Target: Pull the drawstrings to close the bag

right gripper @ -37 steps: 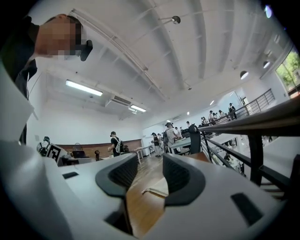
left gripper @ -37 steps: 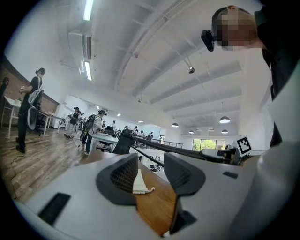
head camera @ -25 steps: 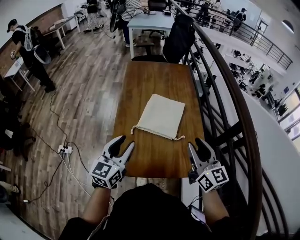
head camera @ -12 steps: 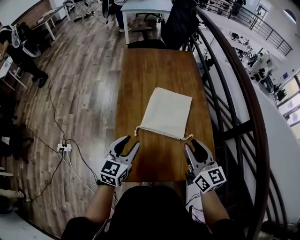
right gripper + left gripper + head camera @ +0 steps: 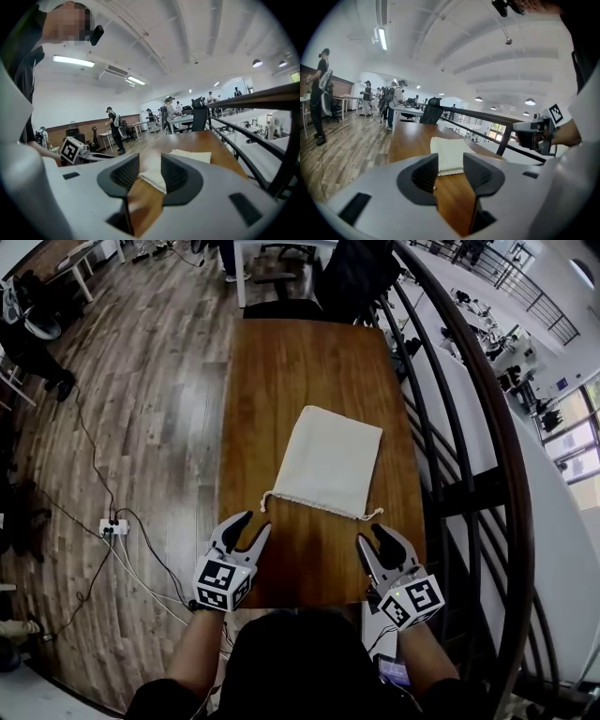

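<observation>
A flat cream drawstring bag (image 5: 328, 457) lies on the wooden table (image 5: 305, 362), its gathered mouth toward me. One cord end (image 5: 265, 497) sticks out at the left corner and another (image 5: 376, 514) at the right. My left gripper (image 5: 249, 527) hovers open over the table's near left edge, just short of the left cord end. My right gripper (image 5: 376, 541) is open just below the right cord end. The bag (image 5: 446, 151) shows beyond the open left gripper (image 5: 450, 171) in the left gripper view. In the right gripper view the bag's corner (image 5: 153, 177) lies past the right gripper (image 5: 150, 174), untouched.
A dark curved metal railing (image 5: 487, 427) runs close along the table's right side. A black chair (image 5: 352, 277) stands at the far end. Cables and a power strip (image 5: 108, 526) lie on the wood floor at left. People stand far back by other tables.
The head view has tilted, so the table sits higher in the frame. My right gripper has come in nearer the right cord end and its jaws have narrowed a little. The bag has not moved.
</observation>
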`<state>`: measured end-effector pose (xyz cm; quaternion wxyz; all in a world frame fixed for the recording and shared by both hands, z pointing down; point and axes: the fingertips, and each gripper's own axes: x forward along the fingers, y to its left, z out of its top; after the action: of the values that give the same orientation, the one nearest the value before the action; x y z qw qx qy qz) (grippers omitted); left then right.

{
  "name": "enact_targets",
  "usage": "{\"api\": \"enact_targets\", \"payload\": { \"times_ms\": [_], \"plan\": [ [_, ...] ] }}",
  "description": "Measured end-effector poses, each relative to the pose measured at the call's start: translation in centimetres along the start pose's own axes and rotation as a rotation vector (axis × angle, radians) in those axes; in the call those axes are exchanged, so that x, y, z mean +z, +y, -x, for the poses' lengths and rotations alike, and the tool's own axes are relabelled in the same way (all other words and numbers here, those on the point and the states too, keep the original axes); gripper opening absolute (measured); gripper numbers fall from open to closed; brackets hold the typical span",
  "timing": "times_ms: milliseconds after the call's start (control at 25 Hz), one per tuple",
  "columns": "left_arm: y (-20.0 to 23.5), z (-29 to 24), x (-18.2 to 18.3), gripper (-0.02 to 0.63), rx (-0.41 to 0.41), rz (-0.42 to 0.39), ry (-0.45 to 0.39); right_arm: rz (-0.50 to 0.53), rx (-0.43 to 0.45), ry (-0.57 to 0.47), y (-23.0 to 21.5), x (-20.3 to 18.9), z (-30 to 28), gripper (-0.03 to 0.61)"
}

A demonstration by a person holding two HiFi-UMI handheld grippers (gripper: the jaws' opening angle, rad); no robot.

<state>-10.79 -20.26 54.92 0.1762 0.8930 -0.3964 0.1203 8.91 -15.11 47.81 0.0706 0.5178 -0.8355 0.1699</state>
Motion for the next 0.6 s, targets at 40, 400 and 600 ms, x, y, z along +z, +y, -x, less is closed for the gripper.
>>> {"api": "enact_targets", "payload": {
  "times_ms": [40,400,600],
  "plan": [
    [0.2,-0.3,-0.4,0.170,0.003,-0.001,0.015,-0.010,-0.003,0.004,-0.2,-0.3,-0.2,0.138],
    [3.1,-5.2,-4.7,0.170,0.057,-0.046,0.201,-0.111,-0.015,0.066,-2.3,-4.6,-1.9,0.137],
    [4.7,-7.9,-7.0,0.170,0.087,-0.129,0.319,-0.137,-0.044,0.087,-4.1,-6.4,-1.8,0.133]
  ]
}}
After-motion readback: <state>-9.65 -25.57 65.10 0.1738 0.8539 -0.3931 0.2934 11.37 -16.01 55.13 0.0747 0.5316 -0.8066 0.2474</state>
